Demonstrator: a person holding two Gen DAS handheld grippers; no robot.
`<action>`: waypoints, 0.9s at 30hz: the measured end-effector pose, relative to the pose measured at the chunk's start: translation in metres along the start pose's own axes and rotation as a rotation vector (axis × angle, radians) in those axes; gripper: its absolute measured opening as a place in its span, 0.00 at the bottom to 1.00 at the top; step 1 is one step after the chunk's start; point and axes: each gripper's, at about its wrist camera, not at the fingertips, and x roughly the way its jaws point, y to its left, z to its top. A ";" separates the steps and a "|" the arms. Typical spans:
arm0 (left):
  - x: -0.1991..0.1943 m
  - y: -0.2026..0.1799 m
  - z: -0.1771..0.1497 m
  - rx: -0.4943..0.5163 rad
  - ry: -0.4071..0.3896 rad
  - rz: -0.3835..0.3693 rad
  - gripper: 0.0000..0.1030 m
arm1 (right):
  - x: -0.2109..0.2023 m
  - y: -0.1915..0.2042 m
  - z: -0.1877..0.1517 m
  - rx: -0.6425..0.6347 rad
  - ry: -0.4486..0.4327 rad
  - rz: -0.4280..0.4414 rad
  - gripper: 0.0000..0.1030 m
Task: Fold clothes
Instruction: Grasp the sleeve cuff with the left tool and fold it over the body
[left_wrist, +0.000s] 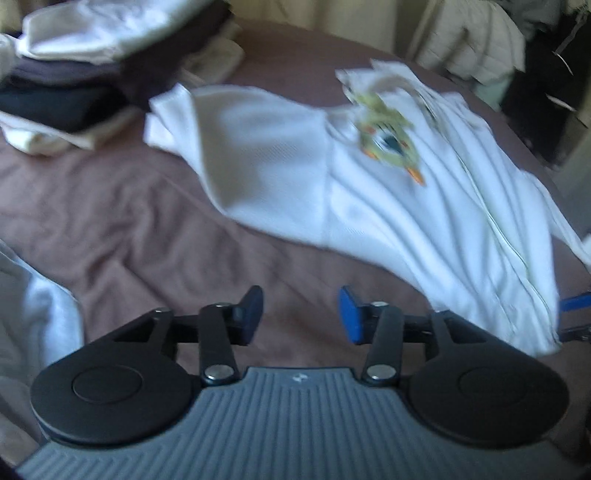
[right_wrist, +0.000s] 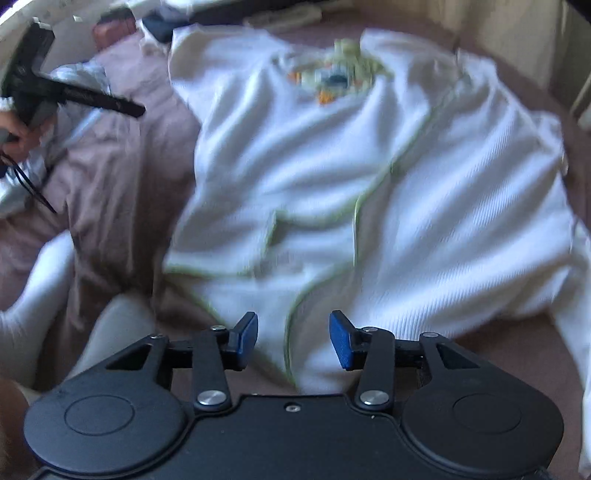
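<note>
- Right gripper (right_wrist: 293, 339): nearest item, jaws standing wide with nothing between them, poised over the near hem of the garment. Risk: closing here on the layered hem could catch only the top ply, so a fold would drag the layers apart.
- Left gripper (left_wrist: 301, 314): jaws likewise wide and empty, over bare bedspread (left_wrist: 147, 229), just beside the garment's lower edge. Risk: a pinch here could gather brown cover together with cloth.
- White garment (right_wrist: 369, 177): the piece to be folded, spread open and rumpled across the bed, green piping down the front, a coloured print (right_wrist: 332, 79) near the neck, one sleeve (left_wrist: 236, 140) thrown out to the side. Risk: deep wrinkles would be locked into any fold made over them; the loose sleeve may trail out of the bundle.
- Pale cloth (left_wrist: 40, 325) at the near left edge of the bed: unfolded, kind not discernible. Risk: snagging on a passing gripper.
- Stack of clothes (left_wrist: 74, 74): dark and light pieces piled at the far side, well apart from the garment. Risk: the pile looks uneven and may slump if another piece is set on carelessly.
- Both views are motion-blurred; fine detail uncertain.
</note>
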 end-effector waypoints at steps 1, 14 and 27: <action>0.001 0.003 0.004 0.001 -0.010 0.023 0.46 | -0.003 0.000 0.007 0.010 -0.027 0.010 0.47; 0.039 0.058 0.062 -0.212 -0.130 0.165 0.56 | 0.069 0.018 0.121 0.077 -0.155 -0.027 0.50; 0.097 0.084 0.078 -0.281 -0.084 0.212 0.59 | 0.132 0.048 0.192 0.116 -0.128 0.001 0.50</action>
